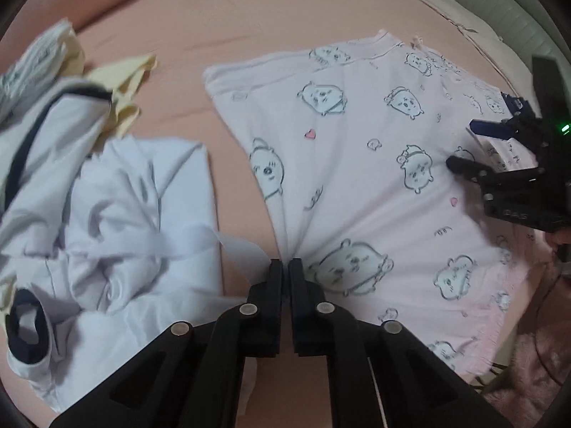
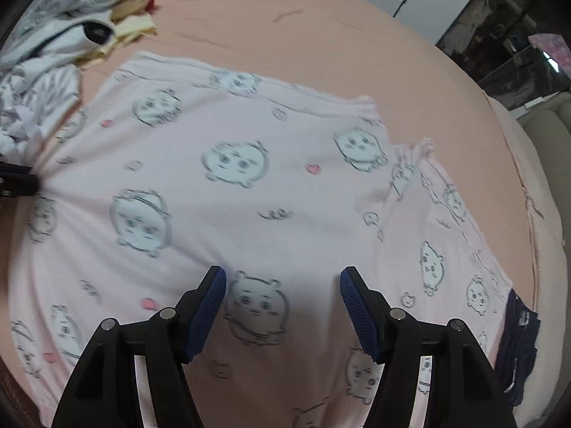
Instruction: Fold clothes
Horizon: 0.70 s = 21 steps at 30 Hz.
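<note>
Peach-sheeted bed (image 1: 285,18): pink printed garment (image 1: 374,164) lies spread flat. Left tool (image 1: 285,267) is clamped on its left edge; right tool (image 2: 282,281) hovers above, fingers apart. Fold in hand; next, right tool must grip fabric.

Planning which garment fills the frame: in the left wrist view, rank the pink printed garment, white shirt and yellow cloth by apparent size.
1. pink printed garment
2. white shirt, nearer the camera, so less sure
3. yellow cloth
</note>
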Motion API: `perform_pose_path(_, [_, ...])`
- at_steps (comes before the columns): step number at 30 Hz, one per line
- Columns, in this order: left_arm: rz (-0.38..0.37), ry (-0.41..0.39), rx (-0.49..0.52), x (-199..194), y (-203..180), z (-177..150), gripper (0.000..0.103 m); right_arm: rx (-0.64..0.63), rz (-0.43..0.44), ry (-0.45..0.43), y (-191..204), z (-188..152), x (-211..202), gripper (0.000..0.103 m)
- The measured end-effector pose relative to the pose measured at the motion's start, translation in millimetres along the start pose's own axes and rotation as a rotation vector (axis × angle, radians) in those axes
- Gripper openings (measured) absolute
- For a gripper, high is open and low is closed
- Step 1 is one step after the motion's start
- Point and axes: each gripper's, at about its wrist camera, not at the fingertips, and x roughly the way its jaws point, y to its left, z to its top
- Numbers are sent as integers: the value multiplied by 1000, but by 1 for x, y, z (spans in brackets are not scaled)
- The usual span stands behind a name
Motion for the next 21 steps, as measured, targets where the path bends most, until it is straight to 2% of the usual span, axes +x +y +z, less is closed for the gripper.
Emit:
perform_pose_path(1, [26, -9, -2, -6, 0, -1, 5, 3, 2, 0, -1, -1, -1, 67])
perform_pose_path(3, [58, -76, 31, -24, -10, -7, 5, 22, 16, -25, -4, -2, -12, 66])
perform_pose_path(7, [-89, -109, 146, -26, -59, -10, 5, 49, 102, -84, 1, -14, -34, 66])
perform_pose_path(9, [-111, -49, 199, -7, -84, -11, 5, 42, 151, -82, 7, -25, -36, 66])
perform_pose_path(11, [-68, 48, 244, 18, -96, -20, 5, 20, 151, -42, 11, -44, -20, 66])
perform_pose_path(13, [-14, 66, 257, 13, -93, -28, 5, 8, 140, -3, 9, -63, -8, 66])
perform_pose_path(15, [42, 68, 265, 2, -88, -35, 5, 22, 127, 32, -7, -83, -15, 67])
perform_pose_path(17, [98, 71, 272, -9, -83, -42, 19, 5, 129, 60, -19, -103, -24, 67])
perform_pose_path(19, [50, -7, 272, -18, -96, -33, 21, 33, 127, 27, -32, -116, -36, 67])
perform_pose_path(21, [-11, -75, 276, -22, -115, -23, 25, 125, 96, -32, -46, -123, -45, 67])
